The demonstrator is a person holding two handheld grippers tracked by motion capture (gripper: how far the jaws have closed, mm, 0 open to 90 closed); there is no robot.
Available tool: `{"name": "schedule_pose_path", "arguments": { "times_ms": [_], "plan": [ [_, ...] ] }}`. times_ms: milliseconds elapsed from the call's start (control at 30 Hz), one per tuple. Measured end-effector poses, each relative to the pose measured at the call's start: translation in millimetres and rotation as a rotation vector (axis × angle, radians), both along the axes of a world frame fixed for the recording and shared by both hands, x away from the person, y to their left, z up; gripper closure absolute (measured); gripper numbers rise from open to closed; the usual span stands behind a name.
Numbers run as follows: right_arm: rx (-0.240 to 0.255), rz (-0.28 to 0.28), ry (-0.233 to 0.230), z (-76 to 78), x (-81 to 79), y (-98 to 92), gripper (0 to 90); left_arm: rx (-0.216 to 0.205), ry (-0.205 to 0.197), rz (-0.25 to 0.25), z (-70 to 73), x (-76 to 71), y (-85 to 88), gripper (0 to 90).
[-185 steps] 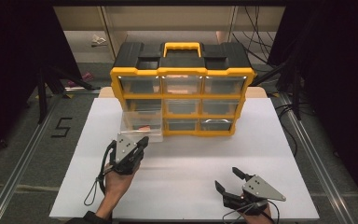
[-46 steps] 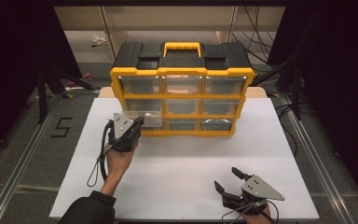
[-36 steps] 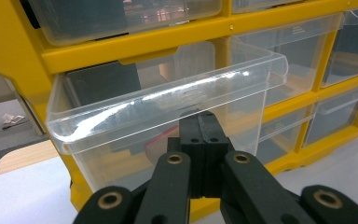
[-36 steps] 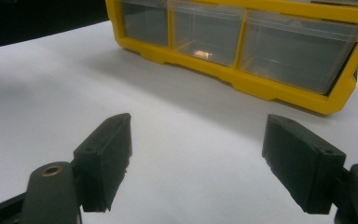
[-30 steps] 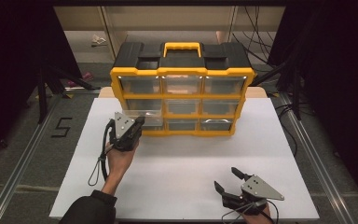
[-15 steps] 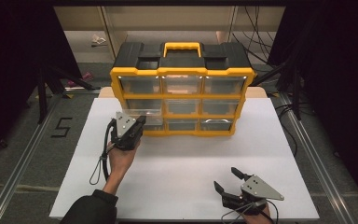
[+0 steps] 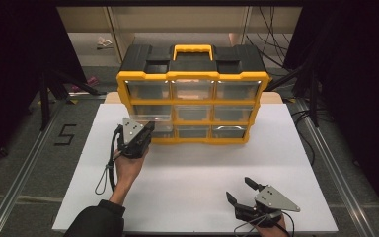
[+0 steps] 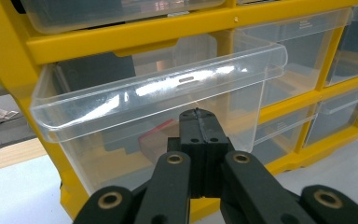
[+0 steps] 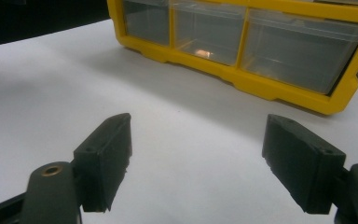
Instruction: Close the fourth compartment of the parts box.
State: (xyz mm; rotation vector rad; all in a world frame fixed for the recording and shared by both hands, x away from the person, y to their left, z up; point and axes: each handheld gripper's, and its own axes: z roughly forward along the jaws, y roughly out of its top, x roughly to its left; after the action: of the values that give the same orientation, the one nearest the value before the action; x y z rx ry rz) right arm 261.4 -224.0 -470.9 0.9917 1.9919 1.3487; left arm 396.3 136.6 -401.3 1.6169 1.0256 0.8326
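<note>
1. While the drawer [image 8: 158,107] stands part-way out of the organizer [image 7: 192,79], left column, middle row, the left gripper [image 8: 196,114] sits directly in front of it, fingers pressed together with nothing between them, tips at or just short of the clear front wall, below the lip; contact cannot be confirmed.
2. Key relation: drawer lies straight ahead of the left fingers, along the line they point. In the high view the left gripper [image 7: 137,138] points up the frame, toward the organizer's face.
3. Drawer's front lip runs side to side across the fingers' line; its slide axis runs front to back, into the slot. Open top faces up; front faces the person.
4. Something reddish shows through the clear wall; too blurred to identify.
5. Right gripper [image 7: 243,192] rests near the tabletop's [image 7: 187,173] near edge, well apart from the organizer, fingers [image 9: 107,154] wide apart and empty. Left hand is plainly the nearer one.
6. Judgement: the coming move is a straight push along the slide axis to seat the drawer. Off-centre contact could skew it in the slot.
</note>
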Motion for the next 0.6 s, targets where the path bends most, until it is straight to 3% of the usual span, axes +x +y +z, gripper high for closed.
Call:
{"name": "schedule_pose_path", "arguments": {
  "times_ms": [600],
  "plan": [
    [-0.002,0.000,0.000,0.1,-0.1,0.0,24.8,-0.002,0.007,0.001,-2.5,4.3,0.4,90.0]
  ]
}}
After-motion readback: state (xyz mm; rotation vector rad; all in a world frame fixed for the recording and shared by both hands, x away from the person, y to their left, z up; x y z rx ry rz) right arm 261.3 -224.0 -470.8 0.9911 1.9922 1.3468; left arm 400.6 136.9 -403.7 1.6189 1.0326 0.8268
